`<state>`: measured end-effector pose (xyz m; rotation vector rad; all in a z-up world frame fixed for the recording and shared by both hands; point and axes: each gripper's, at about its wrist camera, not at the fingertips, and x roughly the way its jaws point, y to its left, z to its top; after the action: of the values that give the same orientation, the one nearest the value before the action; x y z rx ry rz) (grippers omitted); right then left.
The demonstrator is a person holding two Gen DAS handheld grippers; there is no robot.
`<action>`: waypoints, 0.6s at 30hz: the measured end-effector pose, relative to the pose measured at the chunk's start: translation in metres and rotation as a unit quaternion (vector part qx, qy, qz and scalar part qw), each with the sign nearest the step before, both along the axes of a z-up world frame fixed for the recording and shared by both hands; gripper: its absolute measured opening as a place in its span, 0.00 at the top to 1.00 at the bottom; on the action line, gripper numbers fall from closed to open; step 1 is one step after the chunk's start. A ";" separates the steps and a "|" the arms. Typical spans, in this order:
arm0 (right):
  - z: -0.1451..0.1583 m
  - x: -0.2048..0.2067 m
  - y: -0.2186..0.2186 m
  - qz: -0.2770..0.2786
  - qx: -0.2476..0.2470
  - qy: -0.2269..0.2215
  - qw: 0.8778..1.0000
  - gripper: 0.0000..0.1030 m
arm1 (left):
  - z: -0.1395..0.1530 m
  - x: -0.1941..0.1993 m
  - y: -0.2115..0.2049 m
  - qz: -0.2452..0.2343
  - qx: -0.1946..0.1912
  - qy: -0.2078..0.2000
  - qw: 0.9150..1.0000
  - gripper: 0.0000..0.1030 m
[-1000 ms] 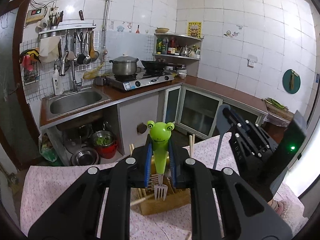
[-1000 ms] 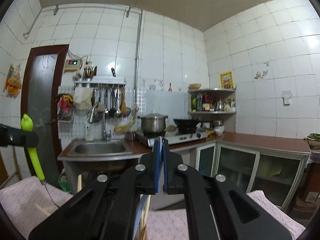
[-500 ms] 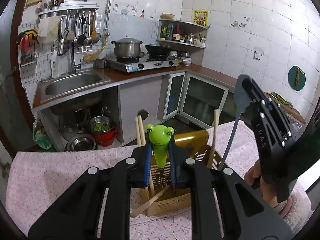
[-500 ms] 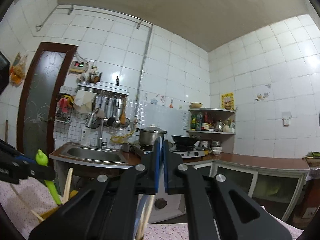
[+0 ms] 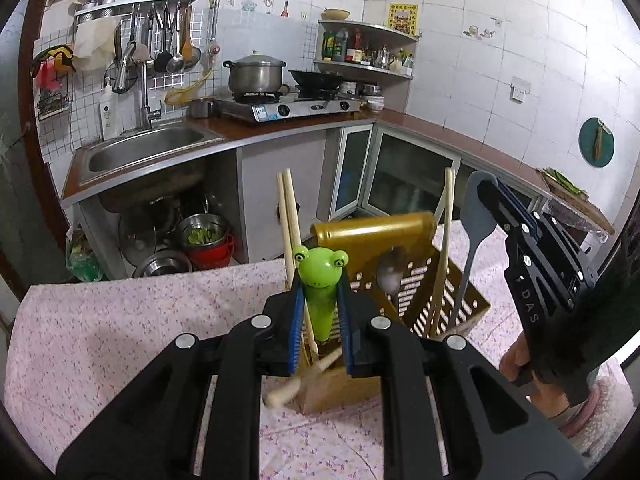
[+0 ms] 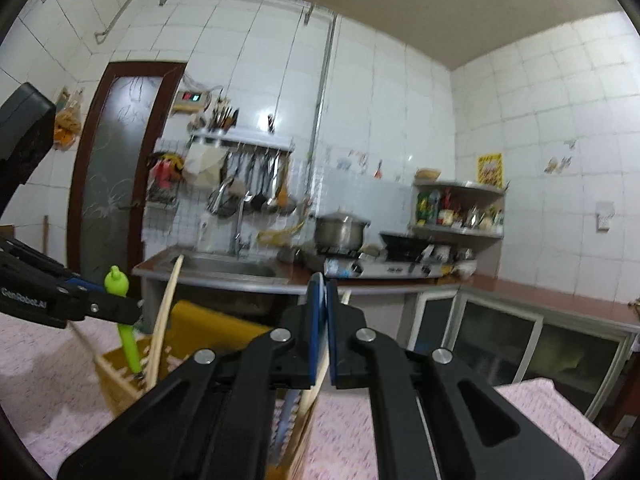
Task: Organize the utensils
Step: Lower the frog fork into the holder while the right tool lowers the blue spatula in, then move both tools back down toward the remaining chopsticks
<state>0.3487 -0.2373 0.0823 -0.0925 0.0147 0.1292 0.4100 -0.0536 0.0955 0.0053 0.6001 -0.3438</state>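
**Fingers clamped, fork over the holder**

Fingers (image 5: 297, 312) of my left gripper (image 5: 320, 320) clamp the frog-handled fork (image 5: 321, 280), upright, frog up, tines hidden low inside the wooden utensil holder (image 5: 400, 300) on the desk (image 5: 100, 340). My right gripper (image 6: 327, 336) pinches the grey spoon (image 5: 476, 216), bowl up, handle entering the holder. Risk, I judge: the tines could catch the crossed chopsticks (image 5: 290, 216) on release.

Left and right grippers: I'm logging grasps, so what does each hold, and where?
Left gripper clamps the green frog fork just below its head; right gripper pinches the grey spoon at its wide upper end.
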 end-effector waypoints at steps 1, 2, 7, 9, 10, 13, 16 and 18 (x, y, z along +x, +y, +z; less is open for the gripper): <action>-0.001 0.000 -0.001 0.005 0.003 0.011 1.000 0.96 | -0.001 -0.003 0.000 0.000 0.002 -0.001 1.000 0.85; -0.001 -0.001 -0.002 0.009 0.004 0.024 1.000 0.96 | -0.001 -0.005 -0.001 0.000 0.004 -0.001 1.000 0.80; 0.000 -0.018 -0.012 0.003 0.027 0.070 0.997 0.52 | 0.007 -0.028 0.004 0.005 0.003 -0.005 1.000 0.46; 0.001 -0.031 -0.016 -0.006 0.029 0.075 0.997 0.52 | 0.013 -0.046 0.008 0.007 -0.004 -0.018 1.000 0.36; 0.001 -0.038 -0.018 -0.011 0.028 0.084 0.996 0.52 | 0.016 -0.053 0.010 0.007 -0.004 -0.020 1.000 0.36; -0.001 -0.058 -0.025 -0.027 0.029 0.110 0.993 0.52 | 0.022 -0.079 0.018 0.013 -0.004 -0.023 1.000 0.29; -0.006 -0.082 -0.031 -0.043 0.027 0.131 0.990 0.48 | 0.021 -0.102 0.030 0.025 -0.009 -0.029 0.999 0.14; -0.012 -0.097 -0.033 -0.053 0.027 0.146 0.987 0.43 | 0.016 -0.113 0.034 0.025 -0.008 -0.024 0.999 0.11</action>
<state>0.2513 -0.2706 0.0698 -0.0180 0.3091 0.0367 0.2968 -0.0197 0.1112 -0.0173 0.5497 -0.2982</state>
